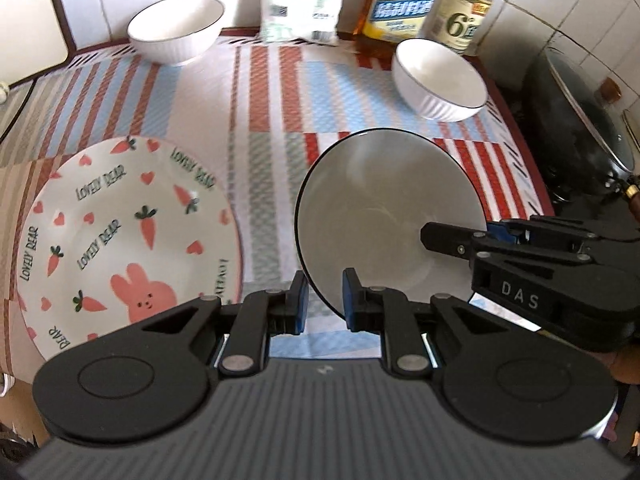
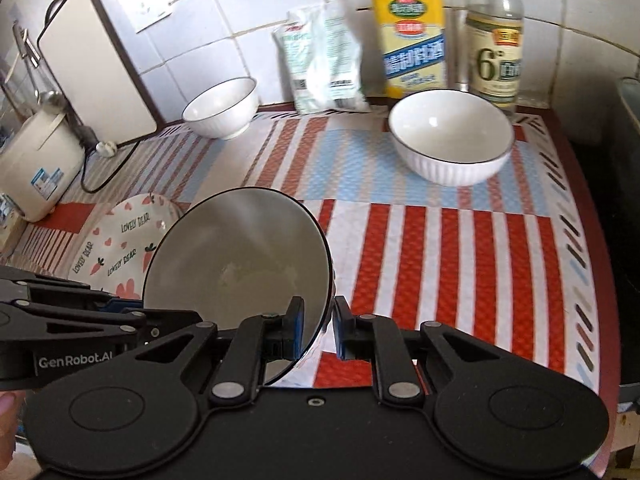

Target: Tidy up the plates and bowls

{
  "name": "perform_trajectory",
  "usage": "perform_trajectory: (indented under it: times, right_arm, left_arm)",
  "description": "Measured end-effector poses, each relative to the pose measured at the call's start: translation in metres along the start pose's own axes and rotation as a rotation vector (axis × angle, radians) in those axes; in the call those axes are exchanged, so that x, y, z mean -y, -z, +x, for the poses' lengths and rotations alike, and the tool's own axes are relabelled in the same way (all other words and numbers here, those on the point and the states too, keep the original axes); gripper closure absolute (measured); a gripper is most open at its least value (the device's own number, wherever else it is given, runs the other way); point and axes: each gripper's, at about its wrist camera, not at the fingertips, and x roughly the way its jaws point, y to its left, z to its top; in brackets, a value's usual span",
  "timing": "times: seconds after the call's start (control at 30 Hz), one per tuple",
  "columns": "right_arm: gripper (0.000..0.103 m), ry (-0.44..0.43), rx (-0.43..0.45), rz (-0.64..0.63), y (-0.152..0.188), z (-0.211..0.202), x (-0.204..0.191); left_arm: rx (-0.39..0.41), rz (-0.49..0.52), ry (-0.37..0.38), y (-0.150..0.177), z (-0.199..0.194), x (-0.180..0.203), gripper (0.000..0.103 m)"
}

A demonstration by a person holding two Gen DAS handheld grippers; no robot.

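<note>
above the striped mat point(image 2: 440, 248), both claws pinched one tilted white bowl point(image 1: 384, 216) by its rim: the left gripper point(image 1: 325, 300) on one side, the right gripper point(image 2: 317, 330) on the other. beside it lay the bunny plate point(image 1: 120, 240).

From the left wrist, my own tool point(image 1: 323, 300) covers the near edge of the carrot plate point(image 1: 124, 236). The wok point(image 1: 580, 128) runs off the right edge, and the bottle point(image 1: 464, 4) tops are cropped. From the right wrist, the held bowl point(image 2: 240, 260) hides most of that plate, and the rice cooker point(image 2: 36, 164) is cut off on the left.
</note>
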Motion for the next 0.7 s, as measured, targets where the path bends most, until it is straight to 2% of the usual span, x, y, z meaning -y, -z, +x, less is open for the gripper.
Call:
perform_trajectory:
  times: [0.5,0.7]
  right_arm:
    - [0.084,0.035,-0.036,-0.069,-0.004,0.037,-0.017]
    - [0.085,0.031,-0.029,-0.068,-0.002,0.041,-0.016]
  left_arm:
    - [-0.049,-0.056,0.018,0.010,0.032,-0.025,0.087]
    - [-0.053,-0.079,0.064,0.008,0.033,-0.035,0.087]
